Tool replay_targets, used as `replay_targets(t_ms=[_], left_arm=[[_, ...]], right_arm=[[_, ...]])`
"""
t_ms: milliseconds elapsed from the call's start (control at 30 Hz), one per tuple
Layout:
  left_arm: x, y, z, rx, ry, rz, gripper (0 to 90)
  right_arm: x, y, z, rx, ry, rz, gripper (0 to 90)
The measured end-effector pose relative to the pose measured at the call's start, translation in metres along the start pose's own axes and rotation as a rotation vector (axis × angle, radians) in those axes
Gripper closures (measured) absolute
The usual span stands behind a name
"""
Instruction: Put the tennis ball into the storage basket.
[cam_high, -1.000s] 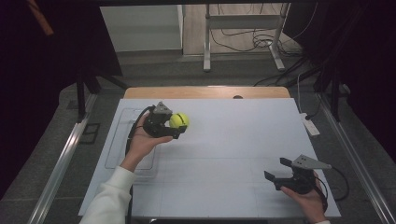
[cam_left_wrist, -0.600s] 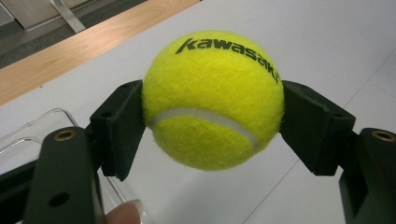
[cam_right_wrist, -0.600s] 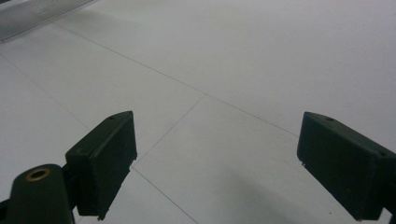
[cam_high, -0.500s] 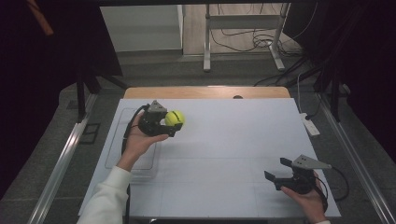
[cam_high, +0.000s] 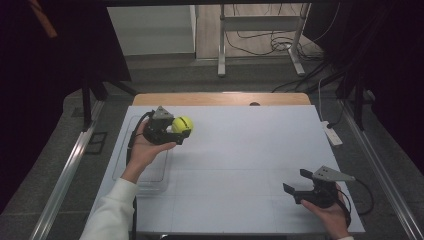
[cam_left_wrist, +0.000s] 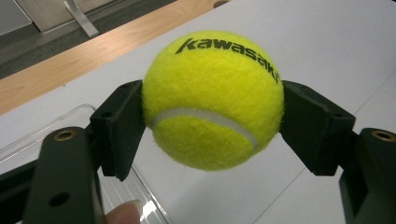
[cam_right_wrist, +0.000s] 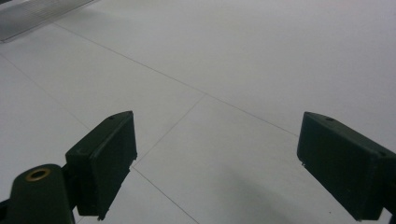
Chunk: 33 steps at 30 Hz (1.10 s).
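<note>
Currently a carry step is judged to be in hand: the tennis ball (cam_high: 183, 124) is held clear of the worktop (cam_high: 240, 150) at the far left, clamped between the jaws of the left claw (cam_high: 176, 131). In the left gripper view the ball (cam_left_wrist: 213, 100) is seen pressed on both sides by the black pads, so the left claw (cam_left_wrist: 213, 121) is closed on it. The right claw (cam_high: 296, 183) is kept at the near right, just over the worktop, jaws wide apart and nothing between them; in the right gripper view bare white surface is seen between the pads (cam_right_wrist: 105, 154).

A clear tray (cam_high: 131, 150) lies under the left forearm, near the left edge. The next move is judged to call for a set-down spot being chosen, the ball being lowered over it, and the jaws being eased apart only once it rests, since it will roll.

Hard to make out: the tray's rim is faint against the white sheet and part of it is covered by the hand (cam_high: 145, 150). The ball's underside and its height above the surface cannot be told. The right forearm is cut off at the bottom edge.
</note>
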<state>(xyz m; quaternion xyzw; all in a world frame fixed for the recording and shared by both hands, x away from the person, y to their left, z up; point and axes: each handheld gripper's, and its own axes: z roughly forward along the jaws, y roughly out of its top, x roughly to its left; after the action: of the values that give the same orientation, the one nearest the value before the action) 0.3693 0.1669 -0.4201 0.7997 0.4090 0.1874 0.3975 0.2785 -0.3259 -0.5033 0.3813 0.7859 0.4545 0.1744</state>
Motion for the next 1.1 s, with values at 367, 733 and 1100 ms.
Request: replay_targets(t_ms=[367, 733, 1100], left_arm=[[0.007, -0.002, -0.004, -0.007, 0.019, -0.016, 26.7], [0.016, -0.006, -0.007, -0.008, 0.043, -0.036, 26.7], [0.024, -0.009, -0.011, -0.009, 0.067, -0.054, 26.7]], right_arm=[[-0.001, 0.0, -0.001, 0.001, -0.004, -0.002, 12.2], [0.0, 0.0, 0.0, 0.003, -0.006, -0.001, 12.3], [0.0, 0.0, 0.0, 0.002, -0.007, 0.001, 12.3]])
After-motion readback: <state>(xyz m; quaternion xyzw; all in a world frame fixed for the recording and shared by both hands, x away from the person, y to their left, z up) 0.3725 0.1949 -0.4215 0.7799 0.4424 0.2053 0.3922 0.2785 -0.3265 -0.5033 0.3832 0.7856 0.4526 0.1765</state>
